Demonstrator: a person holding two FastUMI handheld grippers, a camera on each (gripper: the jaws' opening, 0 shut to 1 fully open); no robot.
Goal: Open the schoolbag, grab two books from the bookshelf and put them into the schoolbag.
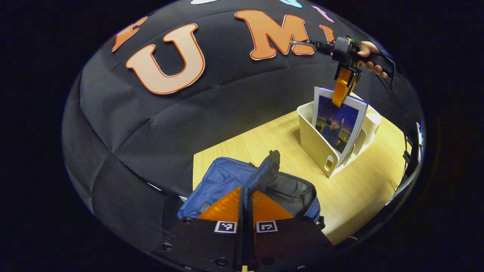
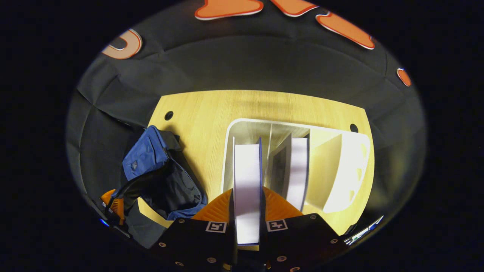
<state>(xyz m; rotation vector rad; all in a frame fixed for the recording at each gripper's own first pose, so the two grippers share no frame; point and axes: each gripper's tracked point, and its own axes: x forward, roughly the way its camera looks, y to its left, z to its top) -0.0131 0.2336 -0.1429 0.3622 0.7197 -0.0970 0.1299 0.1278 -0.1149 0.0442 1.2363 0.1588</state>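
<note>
Right gripper [image 2: 247, 211] jaws are clamping the top edge of a book [image 2: 247, 177], one finger on each cover, and in the right gripper view you're looking straight down the white page block with thin dark-blue covers on both sides. That book is sitting in the leftmost slot of the white bookshelf [image 2: 340, 170], a divided desktop organiser. A second book [image 2: 297, 170] is leaning in the next slot, also showing its white pages.

The left gripper view is giving the side angle: the right gripper [image 1: 340, 92] is coming down from above, a hand [image 1: 372, 56] is holding its handle, and the book [image 1: 338, 121] is showing its cover, a night-sky illustration with a figure at a railing. Can't read any title on it. The bookshelf [image 1: 315, 145] is standing on the light wood table [image 1: 363, 189], near the far right corner.

Left gripper [image 1: 245, 204] jaws are pressed together with just a thin slit between them, holding nothing as far as I can see. They're hovering right over the schoolbag [image 1: 227, 177], blue with a dark lining, sitting at the table's left edge with its mouth gaping open. There's a small patch label on the blue fabric but it's too tiny to read.

From the right gripper view the schoolbag [image 2: 147, 155] is well left of the bookshelf, and the left gripper [image 2: 113, 206] is peeking in beside it.
</note>
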